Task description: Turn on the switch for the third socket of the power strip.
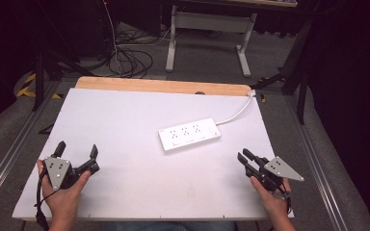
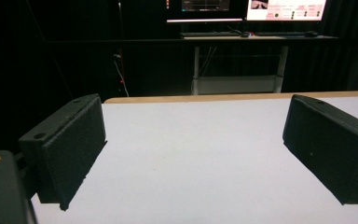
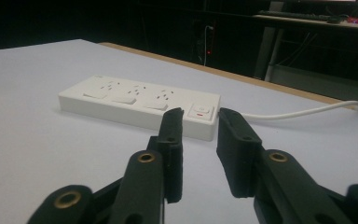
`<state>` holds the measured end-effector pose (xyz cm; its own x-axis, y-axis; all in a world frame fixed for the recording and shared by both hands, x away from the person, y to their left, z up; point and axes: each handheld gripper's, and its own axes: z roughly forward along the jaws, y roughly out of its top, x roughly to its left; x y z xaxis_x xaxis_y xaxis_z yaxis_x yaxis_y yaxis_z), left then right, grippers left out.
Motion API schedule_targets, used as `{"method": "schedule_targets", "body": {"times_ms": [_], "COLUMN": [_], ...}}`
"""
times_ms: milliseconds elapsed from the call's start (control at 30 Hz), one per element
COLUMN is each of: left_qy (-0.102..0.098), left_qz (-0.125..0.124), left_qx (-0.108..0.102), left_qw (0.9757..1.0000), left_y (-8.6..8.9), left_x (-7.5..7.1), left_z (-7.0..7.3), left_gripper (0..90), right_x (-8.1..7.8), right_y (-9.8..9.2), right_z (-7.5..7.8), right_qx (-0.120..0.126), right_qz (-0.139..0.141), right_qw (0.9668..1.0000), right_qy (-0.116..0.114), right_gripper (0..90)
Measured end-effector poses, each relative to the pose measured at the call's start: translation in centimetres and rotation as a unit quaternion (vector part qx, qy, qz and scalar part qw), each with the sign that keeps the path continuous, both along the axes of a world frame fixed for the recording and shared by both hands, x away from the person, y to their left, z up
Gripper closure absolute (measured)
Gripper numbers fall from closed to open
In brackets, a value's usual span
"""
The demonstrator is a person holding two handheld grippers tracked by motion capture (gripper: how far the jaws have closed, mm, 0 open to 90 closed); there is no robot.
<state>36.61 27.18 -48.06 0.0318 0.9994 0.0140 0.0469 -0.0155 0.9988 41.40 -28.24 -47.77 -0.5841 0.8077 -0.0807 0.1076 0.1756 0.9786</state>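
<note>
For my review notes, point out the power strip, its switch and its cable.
power strip (image 1: 189, 134): high view, middle of its top face.
switch (image 3: 201, 111): right gripper view, on the rocker at the strip's near end.
cable (image 1: 238, 112): high view, midway along the white cord.

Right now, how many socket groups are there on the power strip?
3, in a row along the top of the power strip: one near its left end, one in the middle, one next to the switch at the cord end.
</note>
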Motion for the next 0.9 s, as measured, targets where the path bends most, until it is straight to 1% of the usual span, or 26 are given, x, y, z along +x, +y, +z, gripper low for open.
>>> {"method": "schedule_targets", "body": {"times_ms": [133,300,433,667,800,833,867,900], "left_qy": [0.0,0.0,0.001,0.0,0.001,0.001,0.0,0.0], "left_qz": [0.0,-0.001,-0.001,-0.001,-0.001,-0.001,-0.001,-0.001], "left_qx": [0.0,-0.002,-0.002,-0.002,-0.001,-0.001,0.0,0.003], "left_qw": [1.0,1.0,1.0,1.0,1.0,1.0,1.0,1.0], "left_y": [0.0,-0.1,-0.1,-0.1,-0.1,-0.1,-0.1,-0.2], "left_x": [0.0,0.0,0.0,0.0,0.0,0.0,0.0,0.0], "left_z": [0.0,0.0,0.0,0.0,0.0,0.0,0.0,0.0], "left_gripper": [6.3,6.3,6.3,6.3,6.3,6.4,6.4,6.4], "right_x": [-0.1,-0.3,-0.5,-0.4,0.0,0.0,0.3,0.4], "right_y": [-0.1,-0.3,-0.3,-0.3,-0.2,-0.2,-0.2,-0.2], "right_z": [0.1,0.4,0.7,1.2,1.6,1.6,1.7,1.7], "right_qx": [0.0,0.001,-0.006,-0.004,-0.007,-0.007,-0.004,-0.005], "right_qz": [-0.001,-0.005,-0.012,0.001,0.005,0.005,0.005,0.004], "right_qw": [1.0,1.0,0.9999,0.9993,0.9988,0.9988,0.9984,0.9983], "right_qy": [-0.003,-0.008,0.007,0.036,0.047,0.047,0.056,0.058], "right_gripper": [78.3,86.6,90.0,90.0,90.0,90.0,90.0,90.0]}}
